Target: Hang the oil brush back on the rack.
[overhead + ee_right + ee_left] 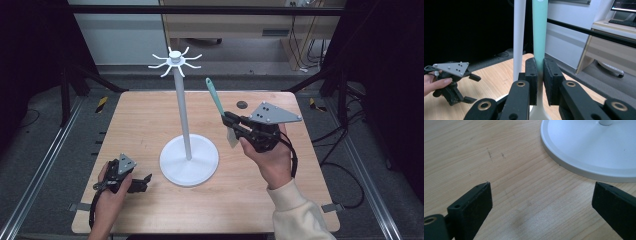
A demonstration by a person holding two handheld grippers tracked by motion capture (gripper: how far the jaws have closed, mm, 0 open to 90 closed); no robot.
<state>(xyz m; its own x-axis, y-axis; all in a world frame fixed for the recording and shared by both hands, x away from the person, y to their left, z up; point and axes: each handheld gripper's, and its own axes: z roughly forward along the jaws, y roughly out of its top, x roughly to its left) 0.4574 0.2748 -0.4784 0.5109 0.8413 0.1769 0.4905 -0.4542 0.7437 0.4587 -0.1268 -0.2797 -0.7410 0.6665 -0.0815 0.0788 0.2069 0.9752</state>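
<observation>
Left gripper [134, 183] low on table [250, 200], jaws wide apart, empty, just beside stand base [189, 161]. Right gripper [231, 121] w/ jaws clamped on teal-handled spatula [216, 100], lifted right of pole [183, 110], handle up. Likely step: hang it. Suggest keeping handle vertical and aligning its end w/ a hook [192, 65].

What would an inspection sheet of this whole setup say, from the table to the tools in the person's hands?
Surface: wooden table, a few faint scuffs.
Job's things: white hook stand upright at centre; teal-handled utensil held up beside its pole.
Clutter: small dark disc near the far edge.
Grippers: left gripper open, low by the stand's base; right gripper shut on the utensil's handle.
Cables: one trails from each gripper; more on the floor.
Surroundings: black frame, desk behind.
</observation>
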